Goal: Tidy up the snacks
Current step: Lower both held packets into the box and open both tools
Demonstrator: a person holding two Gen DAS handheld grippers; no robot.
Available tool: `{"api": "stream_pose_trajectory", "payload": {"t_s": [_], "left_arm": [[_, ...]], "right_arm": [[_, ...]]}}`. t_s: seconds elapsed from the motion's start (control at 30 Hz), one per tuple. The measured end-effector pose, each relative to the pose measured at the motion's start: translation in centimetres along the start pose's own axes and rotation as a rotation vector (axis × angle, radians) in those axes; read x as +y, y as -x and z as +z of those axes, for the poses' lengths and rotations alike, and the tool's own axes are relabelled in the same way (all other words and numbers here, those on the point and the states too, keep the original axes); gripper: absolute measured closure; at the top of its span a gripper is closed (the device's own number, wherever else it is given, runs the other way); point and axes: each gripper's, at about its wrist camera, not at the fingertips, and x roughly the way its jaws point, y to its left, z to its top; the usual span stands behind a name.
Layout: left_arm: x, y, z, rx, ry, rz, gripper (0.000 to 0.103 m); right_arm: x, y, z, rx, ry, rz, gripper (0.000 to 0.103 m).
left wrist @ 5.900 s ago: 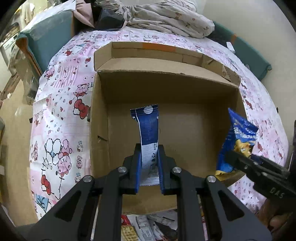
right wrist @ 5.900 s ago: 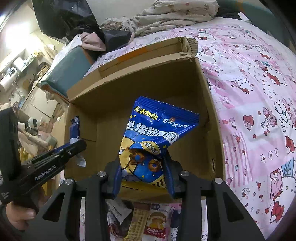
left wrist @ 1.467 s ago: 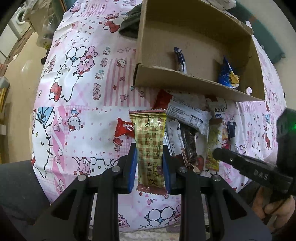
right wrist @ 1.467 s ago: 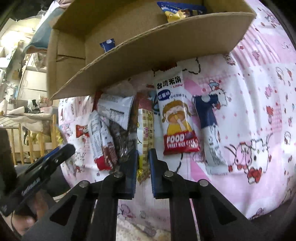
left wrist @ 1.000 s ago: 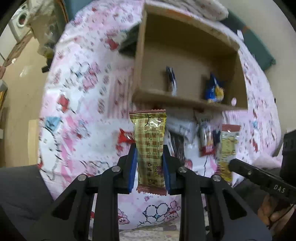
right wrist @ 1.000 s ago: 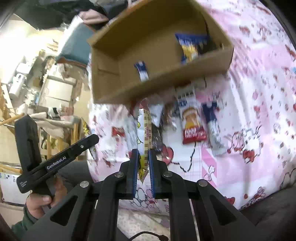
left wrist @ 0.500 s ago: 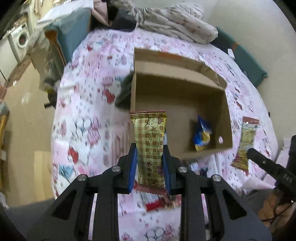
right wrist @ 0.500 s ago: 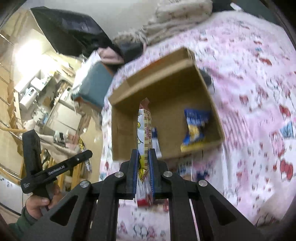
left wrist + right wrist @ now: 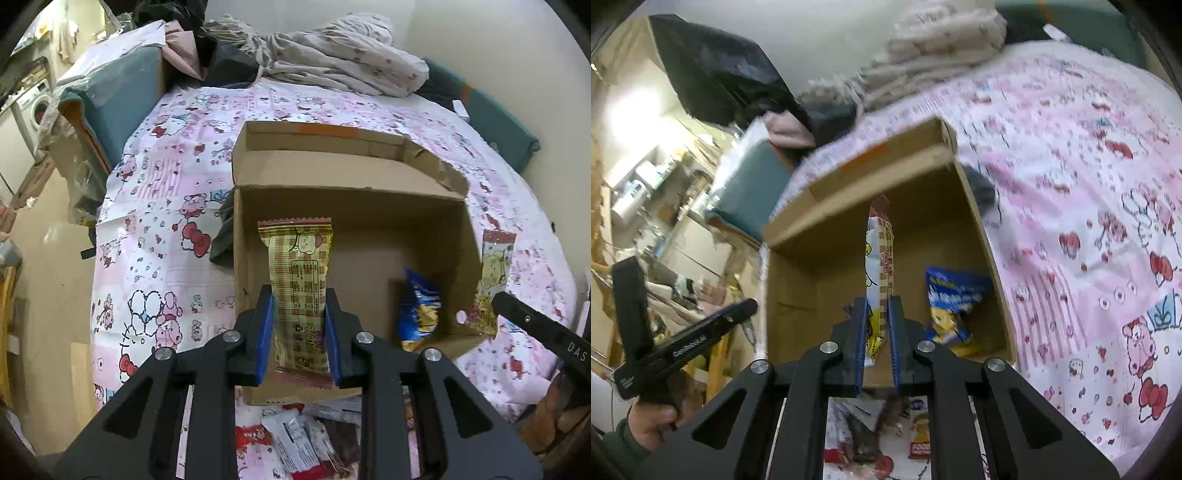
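Observation:
My left gripper [image 9: 298, 306] is shut on a yellow checked snack packet [image 9: 297, 266], which stands upright over the near left part of the open cardboard box [image 9: 351, 206]. In the right wrist view my right gripper [image 9: 877, 306] is shut on a second yellow packet [image 9: 879, 254], seen edge-on above the same box [image 9: 798, 295]. That second packet [image 9: 493, 280] and the right gripper's finger also show at the right in the left wrist view. A blue snack bag [image 9: 419, 310] lies inside the box at its near right. Loose snacks [image 9: 295, 443] lie on the bedsheet in front of the box.
The box sits on a bed with a pink cartoon-print sheet [image 9: 159, 229]. A bundled blanket [image 9: 332, 59] and dark clothes lie at the bed's far end. A teal cushion [image 9: 118, 96] is at the far left. A hand [image 9: 650, 417] holds the left gripper's handle.
Both grippers have lifted their yellow packets off the snack pile and carried them forward over the box. The box now fills the middle of both views and the pile has dropped to the bottom edge.

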Motion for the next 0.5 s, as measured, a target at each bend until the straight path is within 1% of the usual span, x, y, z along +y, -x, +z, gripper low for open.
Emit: {"api": "stream_pose_trajectory", "payload": {"t_s": [0.13, 0.23, 0.33, 0.4, 0.5], "left_arm": [[-0.2, -0.7, -0.1, -0.002, -0.018, -0.015, 0.081], [-0.3, -1.3, -0.6, 0.002, -0.039, -0.007, 0.081], [-0.2, -2.0, -0.8, 0.020, -0.028, -0.014, 0.081], [-0.2, -2.3, -0.9, 0.032, -0.021, -0.022, 0.081], [-0.7, -2.1, -0.9, 0.027, -0.035, -0.053, 0.081]], "right_arm": [[0.0, -1.4, -0.2, 0.035, 0.033, -0.024, 0.091], [-0.1, -1.9, -0.4, 0.057, 0.022, -0.024, 0.091], [-0.3, -2.3, -0.5, 0.071, 0.000, -0.012, 0.091], [-0.2, -2.5, -0.6, 0.081, 0.001, -0.013, 0.091], [-0.4, -2.8, -0.7, 0.100, -0.006, -0.012, 0.091]]}}
